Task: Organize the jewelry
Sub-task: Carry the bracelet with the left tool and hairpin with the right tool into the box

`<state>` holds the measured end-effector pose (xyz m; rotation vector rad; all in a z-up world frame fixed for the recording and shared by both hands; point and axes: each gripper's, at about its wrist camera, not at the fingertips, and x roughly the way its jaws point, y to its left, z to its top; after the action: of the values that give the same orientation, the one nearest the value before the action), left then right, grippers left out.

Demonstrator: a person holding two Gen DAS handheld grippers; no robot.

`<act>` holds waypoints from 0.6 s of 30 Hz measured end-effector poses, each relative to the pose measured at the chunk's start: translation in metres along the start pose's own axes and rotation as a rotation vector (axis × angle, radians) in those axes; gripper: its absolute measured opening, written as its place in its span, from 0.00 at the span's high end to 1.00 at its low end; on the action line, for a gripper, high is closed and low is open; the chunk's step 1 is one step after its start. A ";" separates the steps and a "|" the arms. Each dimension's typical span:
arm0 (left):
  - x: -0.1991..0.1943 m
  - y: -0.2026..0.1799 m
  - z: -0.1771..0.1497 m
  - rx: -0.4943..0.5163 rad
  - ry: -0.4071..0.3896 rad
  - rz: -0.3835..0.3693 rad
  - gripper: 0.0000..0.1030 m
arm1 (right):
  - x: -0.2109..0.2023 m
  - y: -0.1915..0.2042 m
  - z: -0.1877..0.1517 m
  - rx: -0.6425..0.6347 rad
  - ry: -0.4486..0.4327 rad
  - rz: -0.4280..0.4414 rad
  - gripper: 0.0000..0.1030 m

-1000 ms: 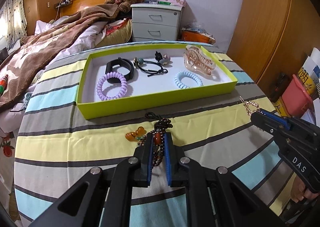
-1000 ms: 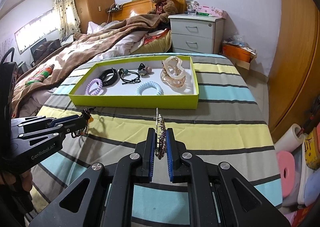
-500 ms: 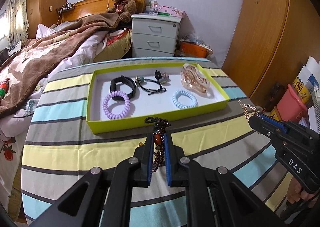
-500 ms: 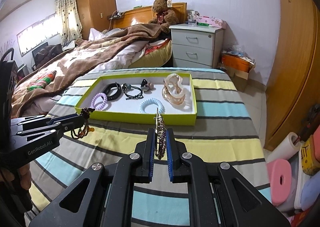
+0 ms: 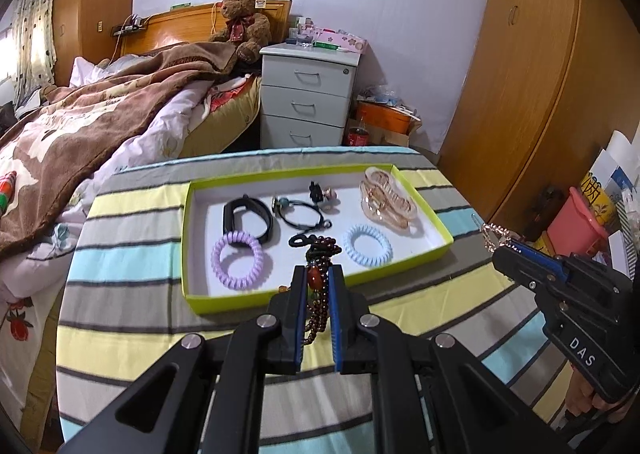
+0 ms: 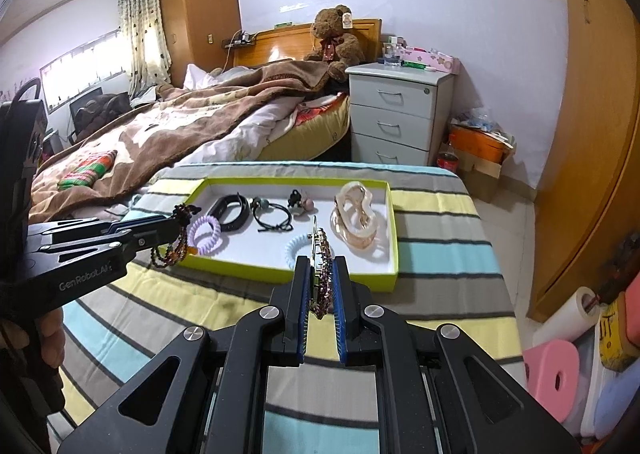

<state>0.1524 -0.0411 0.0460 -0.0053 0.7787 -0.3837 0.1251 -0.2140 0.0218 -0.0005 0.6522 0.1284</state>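
The left gripper (image 5: pixel 315 278) has its fingers clamped on a dark beaded bracelet (image 5: pixel 318 286), held above the striped counter (image 5: pixel 132 258) just before the green tray's (image 5: pixel 280 296) near rim. To the right, the right gripper (image 6: pixel 321 268) pinches a gold hair clip (image 6: pixel 320 254) shut, near the tray's near right corner.

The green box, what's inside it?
Inside the green box: purple coil tie, blue coil tie, black band, black elastic, clear claw clip. The beaded bracelet covers some floor.
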 end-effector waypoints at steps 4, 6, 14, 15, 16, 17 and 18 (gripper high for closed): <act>0.004 0.004 0.013 -0.011 -0.009 -0.005 0.90 | 0.011 0.001 0.009 -0.010 0.007 0.004 0.89; 0.008 0.005 0.019 -0.013 -0.013 -0.009 0.90 | 0.017 0.002 0.013 -0.018 0.014 0.010 0.89; 0.036 0.009 0.038 -0.023 0.010 -0.018 0.90 | 0.054 0.000 0.023 -0.032 0.056 0.015 0.90; 0.040 0.010 0.039 -0.024 0.014 -0.019 0.90 | 0.060 -0.001 0.024 -0.033 0.063 0.018 0.89; 0.044 0.011 0.041 -0.028 0.019 -0.019 0.90 | 0.065 -0.001 0.024 -0.033 0.071 0.023 0.89; 0.050 0.012 0.042 -0.032 0.026 -0.022 0.90 | 0.069 -0.001 0.025 -0.036 0.075 0.025 0.89; 0.054 0.012 0.043 -0.034 0.030 -0.026 0.90 | 0.074 0.000 0.025 -0.040 0.082 0.027 0.89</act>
<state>0.2207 -0.0538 0.0383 -0.0414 0.8158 -0.3954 0.1986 -0.2039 -0.0028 -0.0356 0.7315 0.1677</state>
